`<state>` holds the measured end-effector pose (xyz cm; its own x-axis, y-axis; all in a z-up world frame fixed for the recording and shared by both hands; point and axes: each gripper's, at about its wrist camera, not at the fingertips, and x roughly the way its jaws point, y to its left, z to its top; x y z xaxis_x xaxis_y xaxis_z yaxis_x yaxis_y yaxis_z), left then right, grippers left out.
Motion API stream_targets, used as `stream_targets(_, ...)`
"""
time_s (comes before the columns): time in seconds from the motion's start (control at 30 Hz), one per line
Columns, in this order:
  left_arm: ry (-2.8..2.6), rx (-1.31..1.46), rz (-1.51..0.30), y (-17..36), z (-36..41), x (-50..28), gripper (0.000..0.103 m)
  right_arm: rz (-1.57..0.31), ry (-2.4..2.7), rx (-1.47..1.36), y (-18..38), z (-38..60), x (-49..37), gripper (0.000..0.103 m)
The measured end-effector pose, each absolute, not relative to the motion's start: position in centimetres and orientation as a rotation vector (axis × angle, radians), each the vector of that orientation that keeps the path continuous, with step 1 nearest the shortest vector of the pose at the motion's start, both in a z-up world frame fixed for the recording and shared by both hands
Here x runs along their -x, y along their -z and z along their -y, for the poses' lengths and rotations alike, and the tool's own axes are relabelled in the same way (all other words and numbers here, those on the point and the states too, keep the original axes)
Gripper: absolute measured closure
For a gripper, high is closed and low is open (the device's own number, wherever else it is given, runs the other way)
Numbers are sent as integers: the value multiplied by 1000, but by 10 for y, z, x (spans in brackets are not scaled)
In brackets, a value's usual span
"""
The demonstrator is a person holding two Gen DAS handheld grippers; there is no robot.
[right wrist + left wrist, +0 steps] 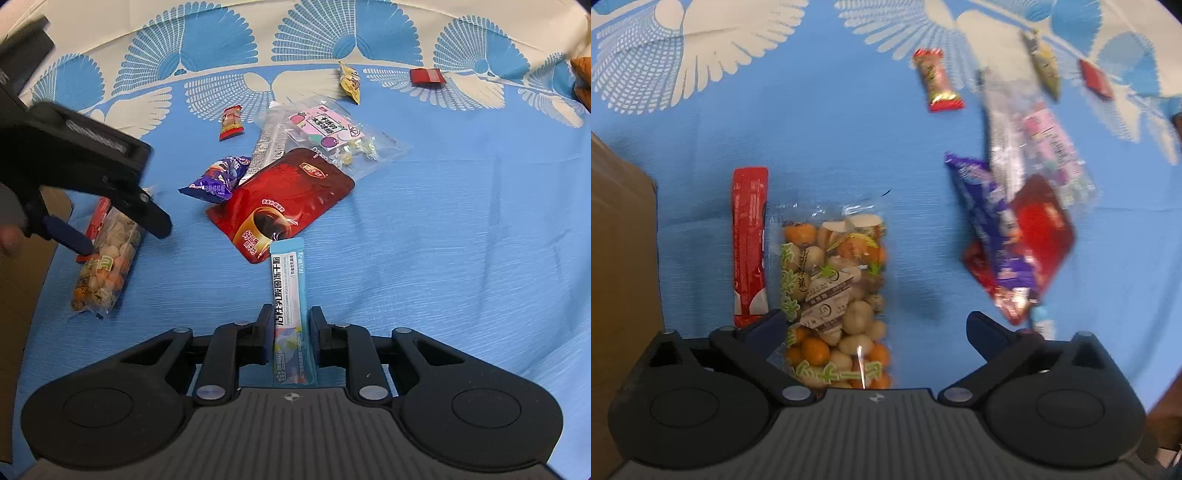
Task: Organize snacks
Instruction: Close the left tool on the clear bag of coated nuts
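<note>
1. Between the right gripper's [289, 325] jaws: held a light-blue stick sachet [287, 295], pinched from both sides at its lower half, top end pointing away toward the red coffee pouch [282, 201] and touching its near edge.
2. Kept low and level over the blue patterned tablecloth [461, 240], fingers pointing at the snack pile.
3. Over the left side of the cloth: hovered the left gripper [877, 325], jaws spread wide and holding nothing, above a clear bag of orange and white coated nuts [833, 291]; seen tilted downward from the right wrist camera [110, 225].
4. Lay just beside the nut bag: a long red sachet [750, 243], touching or nearly so; half hidden under the left gripper in the right view.
5. Stood at the left edge of the left view: a cardboard box [620, 258], cut off by the frame.
6. Sat piled together well right of the nut bag: purple snack packet [218, 179], red coffee pouch, clear candy bag with pink label [328, 129], overlapping one another.
7. Lay apart farther back: a small red-and-gold wrapped candy [232, 122], a yellow packet [351, 83], a small red packet [426, 76].
8. Blurred heavily in the left view, pile labels unreadable; lower end of the blue sachet hidden behind the right gripper's body.
</note>
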<state>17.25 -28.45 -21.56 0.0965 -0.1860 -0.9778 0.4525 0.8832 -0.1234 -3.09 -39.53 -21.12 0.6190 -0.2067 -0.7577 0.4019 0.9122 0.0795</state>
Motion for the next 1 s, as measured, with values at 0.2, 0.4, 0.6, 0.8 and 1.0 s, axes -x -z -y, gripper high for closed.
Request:
stream_targets(0.2, 363, -379, -1332, 227, 307, -155, 0, -826, 357, -245, 213, 397, 28, 81)
stream_targets(0.4, 347, -424, -1370, 222, 336, -131, 0, -830, 365, -246, 212, 397, 27, 81)
stream_targets(0.6, 419, -415, -1405, 228, 321, -128, 0, -838, 371, -239, 211, 396, 25, 81)
stream_targets(0.8, 299, -209, -1514, 228, 293, -164, 0, -830, 350, -211, 213, 396, 22, 80)
stream_targets(1.0, 234, -96, -1605, 230, 290, -191, 0, -832, 343, -244, 211, 400, 19, 72)
